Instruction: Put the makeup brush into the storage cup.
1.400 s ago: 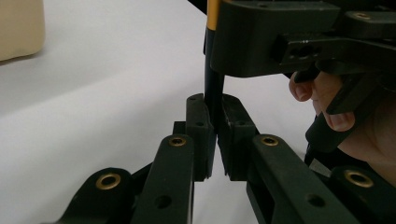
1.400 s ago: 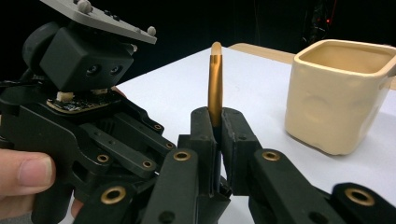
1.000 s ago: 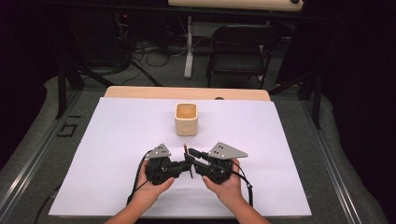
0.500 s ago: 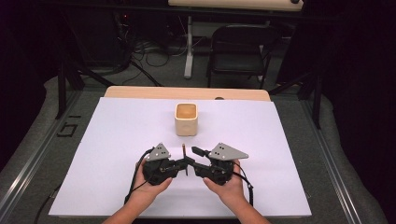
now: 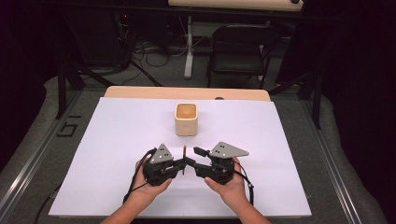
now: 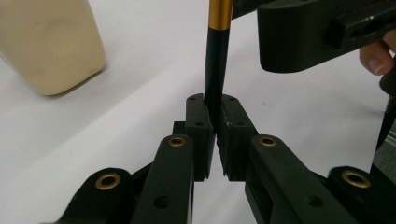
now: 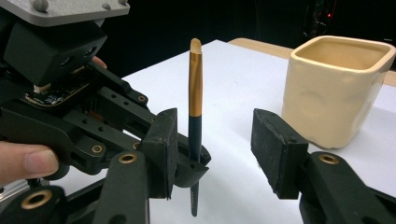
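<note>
1. Black and gold, the slim makeup brush (image 7: 195, 116) stands upright just in front of the cream ceramic cup (image 5: 187, 119), pale tip up, over the white sheet on the desk (image 5: 280, 140).
2. My left hand-held gripper (image 6: 214, 121) is clamped on the brush's dark handle; in the left gripper view the pads press it from both sides.
3. My right hand-held gripper (image 7: 215, 149) has just been opening its jaws. They stand apart on either side of the brush, and no pad touches it, so I judge the brush has passed to the left one alone.
4. Both hand-held grippers sit nose to nose on the near side of the cup, in my left hand (image 5: 152, 179) and right hand (image 5: 229, 179).
5. The cup stands upright on the sheet, apart from the brush. From above, its inside looks bare, with nothing sticking out.
6. As I read it, the handover is done; what is left is carrying the brush forward to the cup and dropping it in.
</note>
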`<state>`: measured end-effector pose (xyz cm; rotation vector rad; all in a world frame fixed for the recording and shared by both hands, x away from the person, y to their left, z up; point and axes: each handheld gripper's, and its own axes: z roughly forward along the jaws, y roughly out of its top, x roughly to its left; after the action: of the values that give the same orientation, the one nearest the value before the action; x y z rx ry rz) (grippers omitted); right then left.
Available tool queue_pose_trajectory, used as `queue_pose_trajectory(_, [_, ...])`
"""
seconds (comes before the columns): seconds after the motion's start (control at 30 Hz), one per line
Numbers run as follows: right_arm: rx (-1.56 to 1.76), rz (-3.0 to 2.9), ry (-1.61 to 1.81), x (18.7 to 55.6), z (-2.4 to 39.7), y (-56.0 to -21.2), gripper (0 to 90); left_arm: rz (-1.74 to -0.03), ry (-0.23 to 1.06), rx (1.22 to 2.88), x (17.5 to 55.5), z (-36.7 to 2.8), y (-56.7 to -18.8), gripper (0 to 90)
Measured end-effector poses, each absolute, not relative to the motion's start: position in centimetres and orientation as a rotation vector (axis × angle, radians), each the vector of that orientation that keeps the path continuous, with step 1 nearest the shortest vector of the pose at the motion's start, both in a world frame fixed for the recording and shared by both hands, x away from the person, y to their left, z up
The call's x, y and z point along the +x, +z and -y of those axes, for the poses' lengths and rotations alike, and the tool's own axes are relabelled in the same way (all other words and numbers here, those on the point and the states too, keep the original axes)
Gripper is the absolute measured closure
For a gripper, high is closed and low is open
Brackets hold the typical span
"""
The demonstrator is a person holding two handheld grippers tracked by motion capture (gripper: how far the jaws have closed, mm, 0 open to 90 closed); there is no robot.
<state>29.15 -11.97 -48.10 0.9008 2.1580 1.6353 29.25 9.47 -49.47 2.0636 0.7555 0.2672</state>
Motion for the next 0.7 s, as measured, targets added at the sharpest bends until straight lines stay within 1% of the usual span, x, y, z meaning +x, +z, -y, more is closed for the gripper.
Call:
queue_pose_trajectory(0.17, [0.884, -2.158, 1.619, 28.99, 11.86, -47.94, 51.6, -0.747, 0.277, 2.071, 29.08, -9.24, -49.39, 83.7])
queue_pose_trajectory(0.7, [0.914, -2.152, 1.710, 28.87, 11.98, -47.90, 59.5, -0.723, 0.308, 2.106, 28.67, -8.80, -49.20, 83.8])
